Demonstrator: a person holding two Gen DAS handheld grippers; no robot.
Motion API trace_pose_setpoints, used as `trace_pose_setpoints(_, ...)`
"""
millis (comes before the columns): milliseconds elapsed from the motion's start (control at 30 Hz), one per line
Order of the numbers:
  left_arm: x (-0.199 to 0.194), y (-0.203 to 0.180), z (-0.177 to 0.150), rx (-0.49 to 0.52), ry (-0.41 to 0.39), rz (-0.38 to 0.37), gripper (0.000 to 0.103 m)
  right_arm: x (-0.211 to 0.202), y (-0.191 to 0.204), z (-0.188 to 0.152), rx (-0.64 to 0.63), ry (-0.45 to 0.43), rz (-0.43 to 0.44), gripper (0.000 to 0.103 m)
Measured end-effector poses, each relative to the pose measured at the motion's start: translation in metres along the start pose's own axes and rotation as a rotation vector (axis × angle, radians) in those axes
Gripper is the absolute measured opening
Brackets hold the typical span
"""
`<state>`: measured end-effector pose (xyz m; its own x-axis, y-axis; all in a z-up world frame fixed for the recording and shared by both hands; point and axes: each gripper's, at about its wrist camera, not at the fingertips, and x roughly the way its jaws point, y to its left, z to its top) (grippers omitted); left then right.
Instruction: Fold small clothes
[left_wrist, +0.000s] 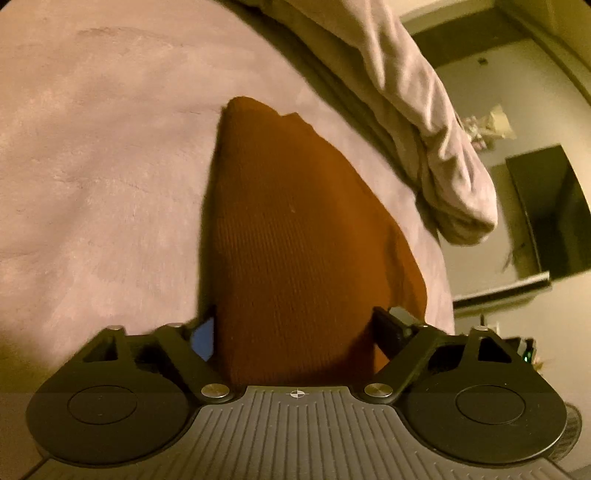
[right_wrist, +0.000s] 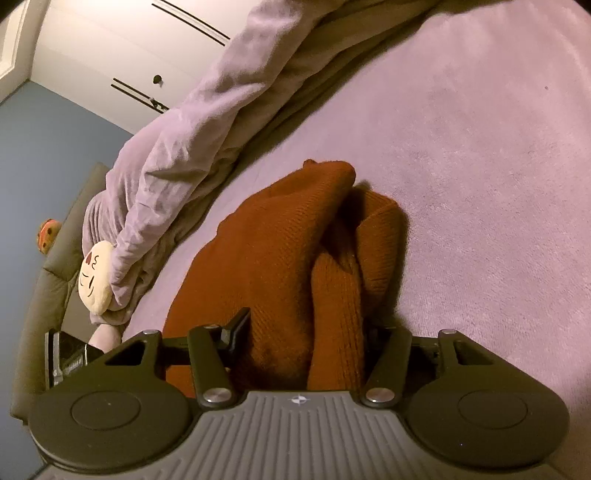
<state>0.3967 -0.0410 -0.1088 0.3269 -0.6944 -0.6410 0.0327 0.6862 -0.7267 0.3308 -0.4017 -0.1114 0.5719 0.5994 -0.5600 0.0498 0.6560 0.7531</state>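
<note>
lilac bedding (left_wrist: 92, 166) filled both frames; the left gripper (left_wrist: 295, 328) and right gripper (right_wrist: 306, 332) each stood wide apart, rust knit garment (left_wrist: 288, 240) bunched between; grip uncertain.

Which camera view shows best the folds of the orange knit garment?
The right wrist view: the orange knit garment shows bunched layers and a rolled edge there. The left wrist view shows only one smooth, taut panel running forward onto the purple blanket.
</note>
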Motion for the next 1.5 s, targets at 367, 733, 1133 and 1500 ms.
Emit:
trace_pose_setpoints(367, -0.026, -0.027, -0.004, 0.059, -0.046, 0.059, 0.050, -0.004, 0.035, -0.010, -0.114, -0.068, -0.040, 0.038)
trace_pose_setpoints(733, -0.119, -0.006, -0.021, 0.121, -0.087, 0.233, 0.056, 0.010, 0.108, -0.053, -0.216, -0.011, 0.050, 0.036)
trace_pose_setpoints(1133, -0.164, -0.005, -0.105, 0.198, -0.380, 0.501, 0.084, 0.004, 0.180, -0.126, -0.503, -0.260, -0.322, 0.056)
trace_pose_setpoints(1500, -0.141, 0.005, -0.131, 0.252, -0.311, 0.555, 0.088, 0.019, 0.203, -0.179, -0.855, -0.158, -0.493, 0.036)
